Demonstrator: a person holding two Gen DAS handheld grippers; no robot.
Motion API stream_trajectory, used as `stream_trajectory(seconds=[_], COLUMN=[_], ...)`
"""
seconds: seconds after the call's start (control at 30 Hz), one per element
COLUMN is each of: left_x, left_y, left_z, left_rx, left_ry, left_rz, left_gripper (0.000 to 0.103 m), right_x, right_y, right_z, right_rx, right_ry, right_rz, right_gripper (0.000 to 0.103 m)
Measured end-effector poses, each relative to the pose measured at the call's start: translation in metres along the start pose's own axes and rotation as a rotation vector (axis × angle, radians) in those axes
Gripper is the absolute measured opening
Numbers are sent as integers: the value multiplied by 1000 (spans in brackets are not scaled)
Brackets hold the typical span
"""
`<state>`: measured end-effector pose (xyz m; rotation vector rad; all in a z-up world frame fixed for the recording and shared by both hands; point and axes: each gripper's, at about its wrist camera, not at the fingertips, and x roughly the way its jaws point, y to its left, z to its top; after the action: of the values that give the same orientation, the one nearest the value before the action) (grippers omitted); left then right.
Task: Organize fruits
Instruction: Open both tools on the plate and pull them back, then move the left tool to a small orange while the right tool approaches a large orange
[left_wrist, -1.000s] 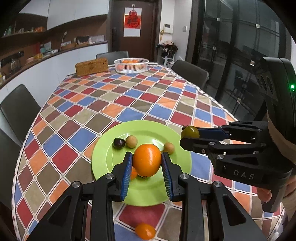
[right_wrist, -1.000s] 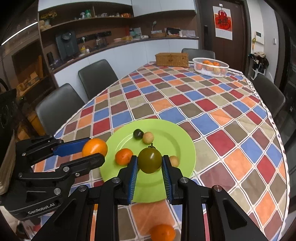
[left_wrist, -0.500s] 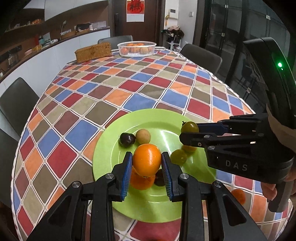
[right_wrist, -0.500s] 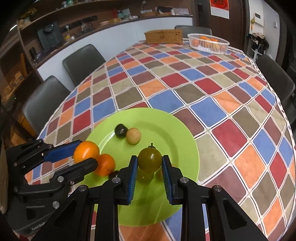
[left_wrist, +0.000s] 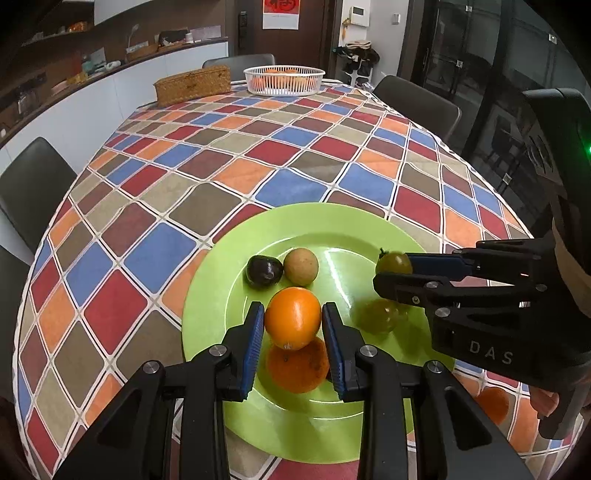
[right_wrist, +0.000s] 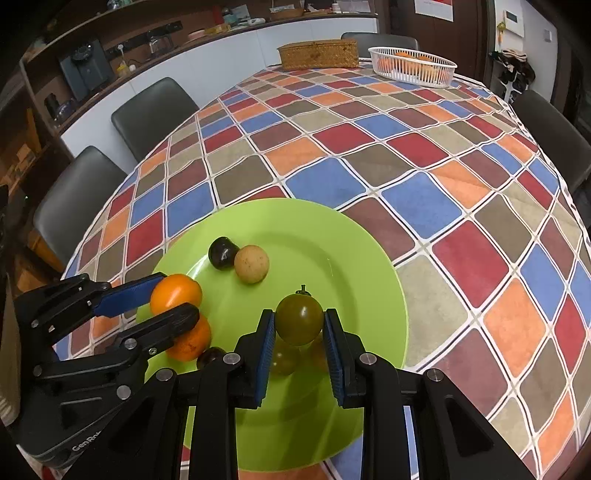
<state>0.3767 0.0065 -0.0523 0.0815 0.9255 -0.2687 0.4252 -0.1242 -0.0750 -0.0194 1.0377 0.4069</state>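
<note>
A green plate (left_wrist: 221, 295) lies near the front of the checked tablecloth. My left gripper (left_wrist: 293, 325) holds an orange (left_wrist: 293, 317) low over the plate, right above a second orange (left_wrist: 297, 365). Its jaws are opening while the pads still touch the fruit. My right gripper (right_wrist: 299, 325) is shut on a green tomato (right_wrist: 299, 319), seen from the side as the tomato (left_wrist: 393, 262). Another green tomato (left_wrist: 376, 315) lies on the plate below it. A dark plum (left_wrist: 264, 272) and a tan round fruit (left_wrist: 301, 266) sit together further back on the plate.
A white basket (left_wrist: 283, 79) with oranges and a wicker box (left_wrist: 192, 85) stand at the table's far end. A loose orange (left_wrist: 493, 404) lies on the cloth right of the plate. Dark chairs (right_wrist: 151, 110) line the table. A small dark fruit (right_wrist: 210, 356) lies beside the lower orange.
Both grippers have come down and forward over the plate with their fruits. The held orange now sits just above the second orange, and the held tomato above the other tomato.
</note>
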Motion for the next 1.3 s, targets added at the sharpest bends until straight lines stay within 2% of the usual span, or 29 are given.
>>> stream_trajectory(seconds=[0.07, 0.27, 0.67, 0.73, 0.83, 0.97, 1.0, 1.1, 1.3], left_x=[-2, -17, -72, -84, -99, -117, -121, -130, -141], left_y=[0, -2, -19, -23, -27, -35, -36, -40, -43], left_z=[0, -5, -17, -20, -25, -36, -39, -50, -73], left_rx=[-3, 4, 26, 19, 16, 30, 31, 31, 19], left_ry=[-4, -23, -95, -108, -127, -157, -164, -175, -186], left_rz=[1, 35, 70, 62, 56, 75, 77, 89, 116], left_gripper=[39, 39, 40, 43, 46, 56, 56, 59, 65], right_x=[0, -11, -62, -73, -89, -107, -111, -122, -137], right_y=[0, 0, 17, 20, 23, 28, 29, 33, 37], right_z=[0, -4, -27, -32, -40, -53, -57, -69, -94], right_rx=[2, -4, -59, -61, -56, -56, -57, -59, -48], right_ry=[2, -17, -111, -129, -151, -182, -191, -219, -263], right_rz=[1, -13, -12, -7, -4, -13, -23, -42, -64], right_gripper=[28, 29, 29, 29, 37, 37, 38, 46, 50])
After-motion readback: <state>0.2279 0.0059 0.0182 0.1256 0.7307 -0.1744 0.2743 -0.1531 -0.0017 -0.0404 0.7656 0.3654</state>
